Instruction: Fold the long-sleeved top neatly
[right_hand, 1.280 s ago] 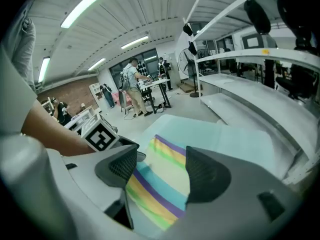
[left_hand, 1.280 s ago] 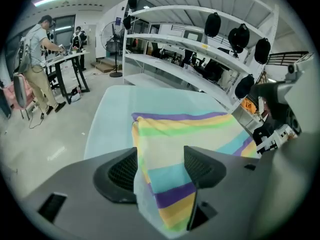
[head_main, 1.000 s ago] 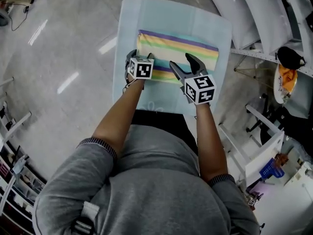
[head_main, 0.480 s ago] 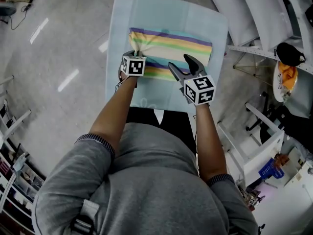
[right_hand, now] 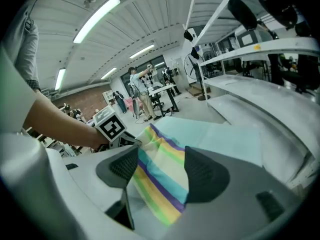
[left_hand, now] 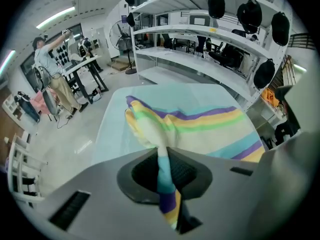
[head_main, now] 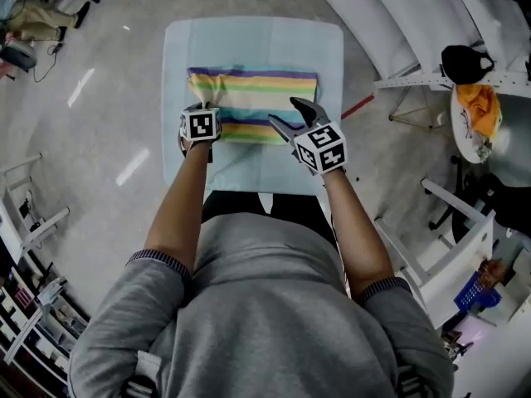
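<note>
The long-sleeved top (head_main: 257,98), folded into a band of purple, green, cream, teal and yellow stripes, lies on a light blue table (head_main: 249,40). My left gripper (head_main: 202,109) is at its near left corner. Its jaws have just been closing and are shut on a bunched fold of the cloth (left_hand: 164,184), which rises off the table. The rest of the top (left_hand: 210,129) spreads flat beyond it. My right gripper (head_main: 284,112) stands open over the near edge toward the right. Striped cloth (right_hand: 157,184) lies below and between its pads (right_hand: 205,176), not pinched.
White curved shelving (head_main: 415,40) runs along the right of the table, with a stand holding black and orange things (head_main: 473,106) beyond it. Grey floor (head_main: 83,98) lies to the left. A person (left_hand: 50,69) stands at distant benches. The table's near edge meets my body.
The left gripper's jaws went from open to shut on the top's near left corner, which lifted. The right gripper moved left along the near edge, still open.
</note>
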`<control>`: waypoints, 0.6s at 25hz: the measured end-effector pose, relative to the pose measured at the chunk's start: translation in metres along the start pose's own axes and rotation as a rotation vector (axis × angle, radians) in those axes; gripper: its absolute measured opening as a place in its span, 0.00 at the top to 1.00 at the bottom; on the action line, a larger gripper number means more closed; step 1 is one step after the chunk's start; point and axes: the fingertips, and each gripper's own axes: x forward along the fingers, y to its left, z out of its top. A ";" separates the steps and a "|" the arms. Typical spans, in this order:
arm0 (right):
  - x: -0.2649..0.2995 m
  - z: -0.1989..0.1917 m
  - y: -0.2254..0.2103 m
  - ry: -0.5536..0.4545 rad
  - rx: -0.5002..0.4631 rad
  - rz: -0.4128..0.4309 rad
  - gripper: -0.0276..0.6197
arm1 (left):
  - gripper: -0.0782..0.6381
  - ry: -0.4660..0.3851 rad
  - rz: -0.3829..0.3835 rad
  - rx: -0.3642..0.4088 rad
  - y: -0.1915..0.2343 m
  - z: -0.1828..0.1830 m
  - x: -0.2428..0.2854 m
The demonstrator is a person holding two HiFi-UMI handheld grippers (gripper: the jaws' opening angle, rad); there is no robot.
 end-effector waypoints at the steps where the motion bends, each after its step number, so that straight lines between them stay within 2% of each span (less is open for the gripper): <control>1: -0.007 -0.001 -0.005 -0.003 0.000 0.004 0.49 | 0.83 -0.001 0.009 0.008 -0.008 0.004 -0.006; 3: -0.021 -0.003 -0.016 -0.006 0.006 0.007 0.49 | 0.83 -0.002 0.029 0.029 -0.023 0.013 -0.017; 11: -0.059 -0.015 -0.042 -0.012 0.008 0.025 0.49 | 0.83 -0.028 0.029 0.106 -0.099 0.039 -0.042; 15: -0.074 -0.022 -0.063 -0.015 0.012 0.024 0.49 | 0.83 -0.043 -0.024 0.157 -0.157 0.044 -0.035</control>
